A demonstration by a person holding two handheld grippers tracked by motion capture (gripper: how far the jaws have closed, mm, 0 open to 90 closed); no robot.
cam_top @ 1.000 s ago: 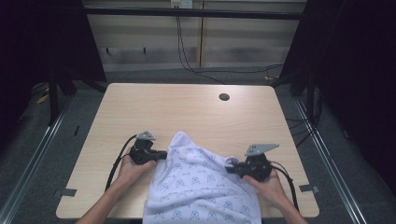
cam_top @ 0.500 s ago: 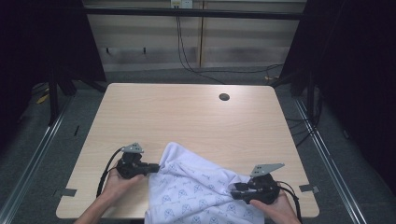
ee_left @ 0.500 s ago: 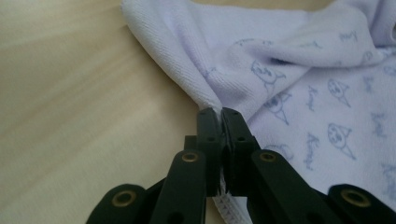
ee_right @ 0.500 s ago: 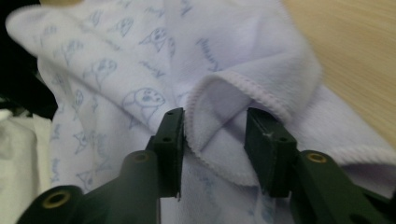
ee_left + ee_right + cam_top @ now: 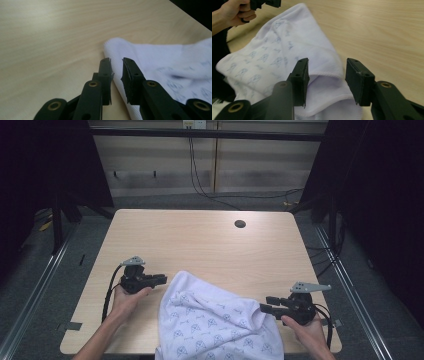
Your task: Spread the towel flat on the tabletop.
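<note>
At the near edge of the table [image 5: 200, 235] lies the soft, light cloth [image 5: 215, 325]; I would grip its hems, left gripper [image 5: 159, 280] almost closed, right gripper [image 5: 265, 304] apart.

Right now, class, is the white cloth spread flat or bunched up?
Bunched up: the cloth lies in loose folds, its near part hanging over the table edge.

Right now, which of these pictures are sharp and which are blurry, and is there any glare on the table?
High view: evenly lit and fairly sharp on the table, dark surroundings. Left gripper view: a pale glare patch on the wood at upper left, the white cloth soft and blurred at right, the left gripper in sharper focus. Right gripper view: the right gripper crisp, the far hand slightly soft.
</note>
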